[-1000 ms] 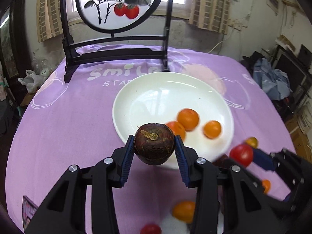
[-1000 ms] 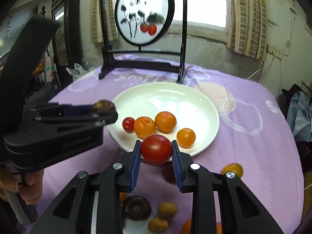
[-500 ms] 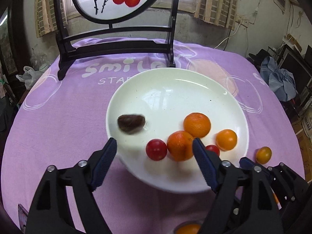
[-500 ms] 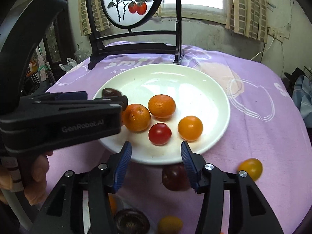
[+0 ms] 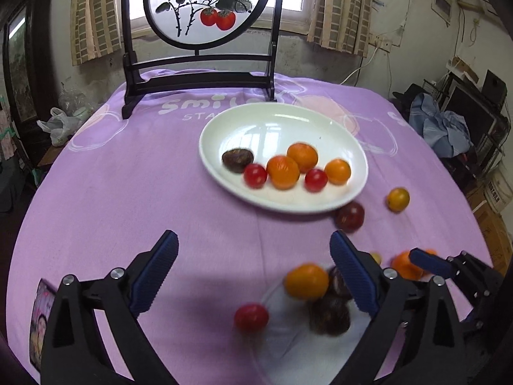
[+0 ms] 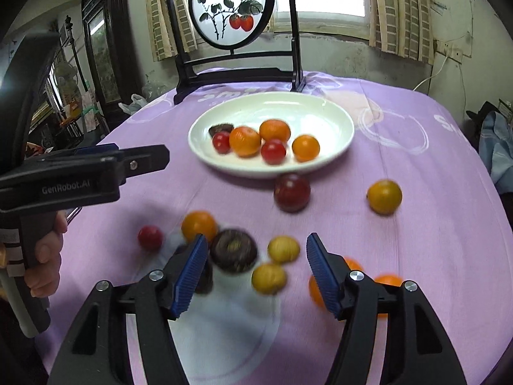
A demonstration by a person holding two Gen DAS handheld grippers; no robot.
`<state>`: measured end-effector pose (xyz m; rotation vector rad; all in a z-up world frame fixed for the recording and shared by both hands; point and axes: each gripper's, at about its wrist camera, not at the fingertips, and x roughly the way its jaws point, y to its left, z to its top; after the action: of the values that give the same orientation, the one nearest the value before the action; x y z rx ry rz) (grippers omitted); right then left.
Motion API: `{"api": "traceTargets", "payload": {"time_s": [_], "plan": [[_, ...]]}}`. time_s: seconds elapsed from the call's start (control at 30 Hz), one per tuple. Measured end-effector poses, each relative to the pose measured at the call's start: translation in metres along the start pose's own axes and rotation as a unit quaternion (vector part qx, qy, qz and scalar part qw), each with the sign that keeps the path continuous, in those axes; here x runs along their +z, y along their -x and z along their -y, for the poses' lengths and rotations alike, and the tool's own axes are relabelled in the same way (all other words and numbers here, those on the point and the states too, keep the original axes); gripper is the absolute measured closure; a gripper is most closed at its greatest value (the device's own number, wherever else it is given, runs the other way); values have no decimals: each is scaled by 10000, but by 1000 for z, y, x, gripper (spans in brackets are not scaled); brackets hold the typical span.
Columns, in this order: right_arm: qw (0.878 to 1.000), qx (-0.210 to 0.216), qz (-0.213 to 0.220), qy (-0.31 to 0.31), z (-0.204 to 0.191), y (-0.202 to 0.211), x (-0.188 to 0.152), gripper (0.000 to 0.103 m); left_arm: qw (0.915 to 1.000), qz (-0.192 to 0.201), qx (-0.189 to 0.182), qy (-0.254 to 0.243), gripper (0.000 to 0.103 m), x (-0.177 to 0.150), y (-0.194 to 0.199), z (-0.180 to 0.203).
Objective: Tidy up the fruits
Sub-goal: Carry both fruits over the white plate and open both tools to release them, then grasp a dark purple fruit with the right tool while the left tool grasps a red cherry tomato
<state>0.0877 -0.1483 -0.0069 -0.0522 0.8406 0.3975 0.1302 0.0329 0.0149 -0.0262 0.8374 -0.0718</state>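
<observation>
Left wrist view: your left gripper (image 5: 253, 269), which a second earlier clamped the dark brown fruit (image 5: 238, 159), was empty with jaws opening; that fruit lay in the white plate (image 5: 320, 122). Right wrist view: your right gripper (image 6: 253, 269), jaws opening and empty, had dropped its red tomato (image 6: 273, 151) into the plate, so more loose fruit (image 6: 234, 250) awaited.

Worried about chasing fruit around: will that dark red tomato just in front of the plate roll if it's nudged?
Probably. The dark red tomato looks round and smooth and lies loose on the flat purple cloth, so a sideways nudge could send it rolling. Its skin seems glossy, perhaps slippery.
</observation>
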Motion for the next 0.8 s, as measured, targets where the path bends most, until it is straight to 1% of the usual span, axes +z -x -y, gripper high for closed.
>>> {"api": "traceTargets", "payload": {"time_s": [0.13,0.3,0.5,0.6,0.73,0.77,0.8], "plan": [[9997,170,-138,127,-13,6,-19,38,9999,-71,123,-53,9,-34,8,-9],[9975,335,-444,426,-41,-3,-38,38,9996,-218,165,65,8,-61,12,-26],[9955,243,-744,530,-61,-28,-43,38,9988,-342,148,310,8,-71,6,-45],[9957,75,-719,572,-66,-36,-37,38,9985,-358,88,394,8,-72,3,-51],[9961,-123,-672,551,-69,-46,-30,38,9986,-387,31,362,8,-74,-2,-51],[9961,-173,-661,550,-70,-48,-28,40,9986,-399,17,350,8,-74,-3,-50],[9961,-230,-645,552,-71,-49,-27,49,9985,-411,8,349,8,-74,-4,-50]]}}
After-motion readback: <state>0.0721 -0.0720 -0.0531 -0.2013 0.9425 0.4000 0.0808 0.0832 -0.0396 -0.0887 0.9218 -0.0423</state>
